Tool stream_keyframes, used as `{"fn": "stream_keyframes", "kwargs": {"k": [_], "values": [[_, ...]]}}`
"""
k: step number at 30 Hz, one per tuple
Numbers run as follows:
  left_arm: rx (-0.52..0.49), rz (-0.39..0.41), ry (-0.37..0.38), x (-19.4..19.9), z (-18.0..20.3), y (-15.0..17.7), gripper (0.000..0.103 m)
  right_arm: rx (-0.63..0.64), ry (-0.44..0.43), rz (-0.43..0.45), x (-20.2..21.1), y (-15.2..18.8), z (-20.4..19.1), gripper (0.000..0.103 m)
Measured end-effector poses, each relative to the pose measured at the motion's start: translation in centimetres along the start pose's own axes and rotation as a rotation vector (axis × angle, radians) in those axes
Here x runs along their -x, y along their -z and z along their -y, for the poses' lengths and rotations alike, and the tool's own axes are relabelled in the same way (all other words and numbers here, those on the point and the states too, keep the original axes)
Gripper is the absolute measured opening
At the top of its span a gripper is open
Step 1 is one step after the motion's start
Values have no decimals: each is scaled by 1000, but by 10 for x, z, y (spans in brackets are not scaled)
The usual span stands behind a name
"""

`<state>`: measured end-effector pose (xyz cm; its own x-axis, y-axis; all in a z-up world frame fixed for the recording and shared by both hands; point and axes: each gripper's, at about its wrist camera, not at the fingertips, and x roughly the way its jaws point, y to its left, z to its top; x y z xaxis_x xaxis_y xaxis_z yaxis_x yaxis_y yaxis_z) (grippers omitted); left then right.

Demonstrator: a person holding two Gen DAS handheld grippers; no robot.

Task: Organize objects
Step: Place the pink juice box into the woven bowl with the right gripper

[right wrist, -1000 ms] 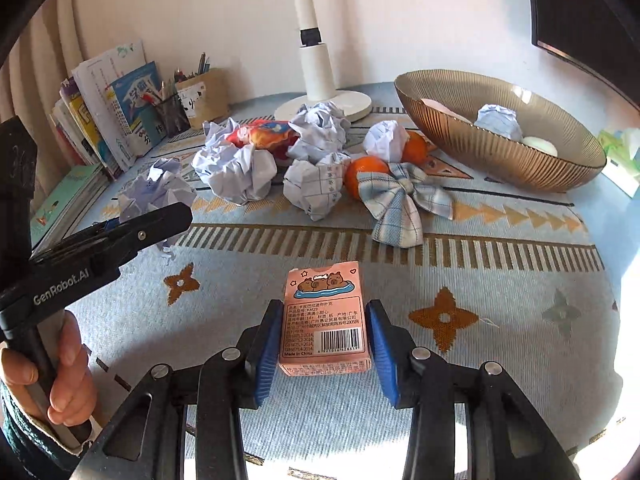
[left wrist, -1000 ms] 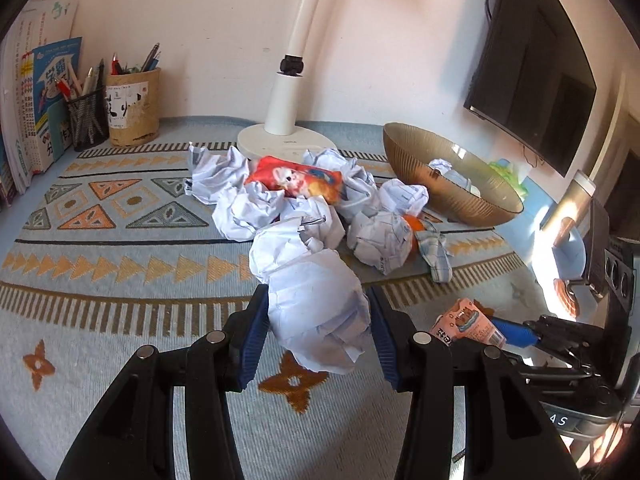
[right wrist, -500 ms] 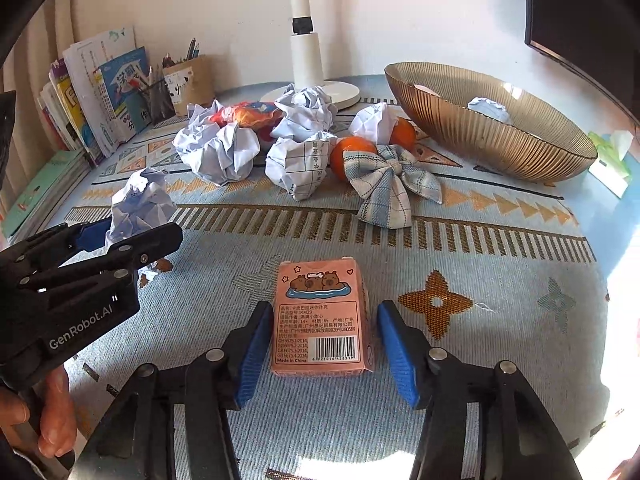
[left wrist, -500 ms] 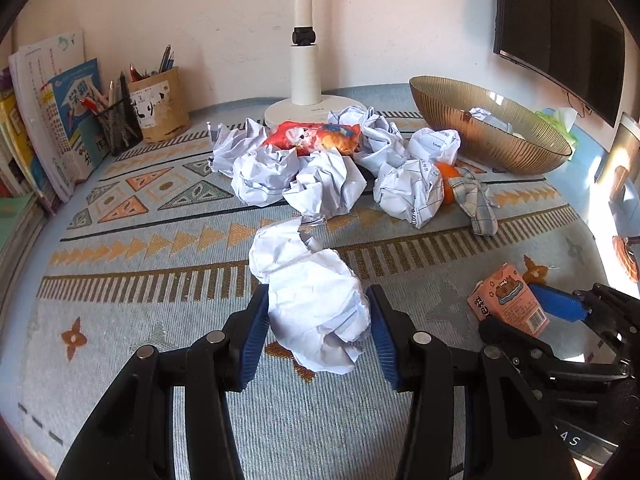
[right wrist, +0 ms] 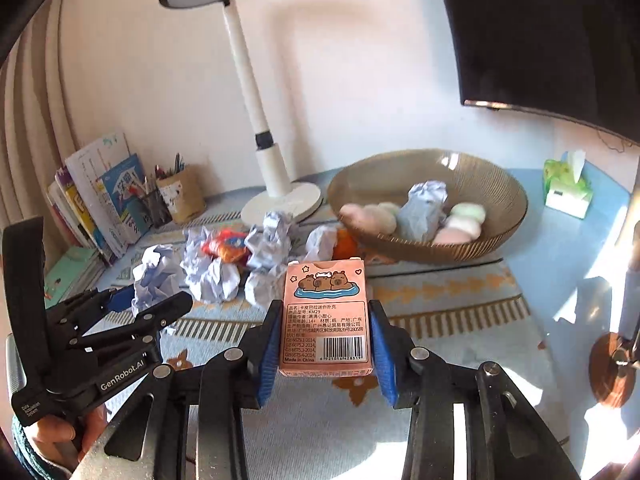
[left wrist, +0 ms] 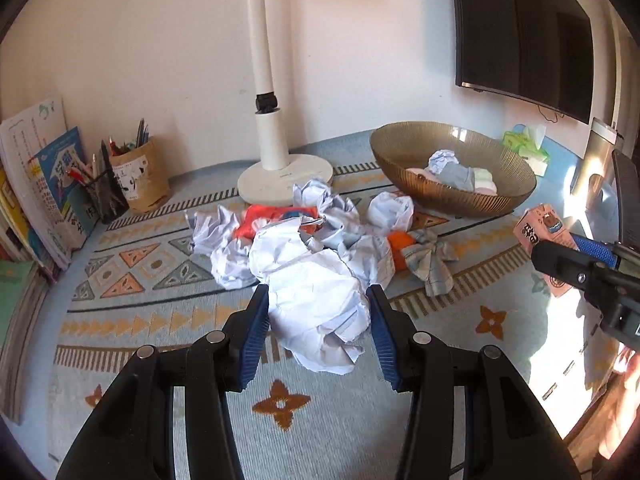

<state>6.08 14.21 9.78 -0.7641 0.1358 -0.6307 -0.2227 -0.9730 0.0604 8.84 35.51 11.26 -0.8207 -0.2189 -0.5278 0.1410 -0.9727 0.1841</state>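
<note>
My left gripper [left wrist: 318, 332] is shut on a crumpled white paper ball [left wrist: 316, 300] and holds it above the patterned mat. My right gripper [right wrist: 326, 344] is shut on a pink card box [right wrist: 326, 312] with a capybara picture, lifted off the mat; the box also shows in the left wrist view [left wrist: 546, 240]. A brown glass bowl [right wrist: 492, 196] at the back right holds a paper ball [right wrist: 426, 204] and several pastel round things. More paper balls [left wrist: 332, 216], a red snack packet [left wrist: 276, 218], an orange [left wrist: 398, 240] and a checked bow [left wrist: 430, 260] lie heaped mid-mat.
A white lamp base [left wrist: 284, 176] stands behind the heap. A pen holder [left wrist: 138, 176] and upright books [left wrist: 44, 188] are at the back left. A green tissue pack [right wrist: 568, 188] sits at the far right. A dark screen [left wrist: 524, 28] hangs on the wall.
The right gripper closed on the pink box and lifted it off the mat. The left gripper rose with the paper ball still in it. Both views now look from higher up.
</note>
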Motion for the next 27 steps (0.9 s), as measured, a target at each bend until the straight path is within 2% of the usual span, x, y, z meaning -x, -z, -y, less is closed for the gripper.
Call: {"fn": "stream_keyframes", "kwargs": {"k": [6, 9, 12, 13, 14, 15, 16, 17, 21, 24, 27], "values": [[8, 72, 176, -23, 34, -85, 45, -156, 80, 110, -4, -61, 52, 39], [47, 39, 277, -53, 51, -115, 45, -239, 106, 109, -24, -78, 78, 40], [50, 13, 329, -84, 71, -130, 45, -287, 108, 88, -47, -88, 99, 39], [47, 15, 354, -92, 77, -133, 45, -298, 108, 76, -56, -90, 106, 43], [37, 12, 380, -101, 82, -135, 47, -308, 109, 50, -65, -92, 112, 56], [21, -4, 387, -110, 88, -137, 58, -319, 103, 20, -72, -92, 117, 63], [16, -20, 376, -118, 92, -137, 75, -329, 88, 9, -75, -89, 121, 65], [22, -26, 364, -123, 94, -136, 82, -334, 84, 8, -75, -87, 124, 65], [39, -32, 377, -123, 86, -126, 84, -287, 116, 17, -65, -76, 123, 65], [77, -8, 379, -102, 66, -117, 84, -245, 72, 2, -55, -68, 108, 66], [89, 56, 309, -64, 40, -98, 84, -162, 2, -17, -42, -57, 76, 66]]}}
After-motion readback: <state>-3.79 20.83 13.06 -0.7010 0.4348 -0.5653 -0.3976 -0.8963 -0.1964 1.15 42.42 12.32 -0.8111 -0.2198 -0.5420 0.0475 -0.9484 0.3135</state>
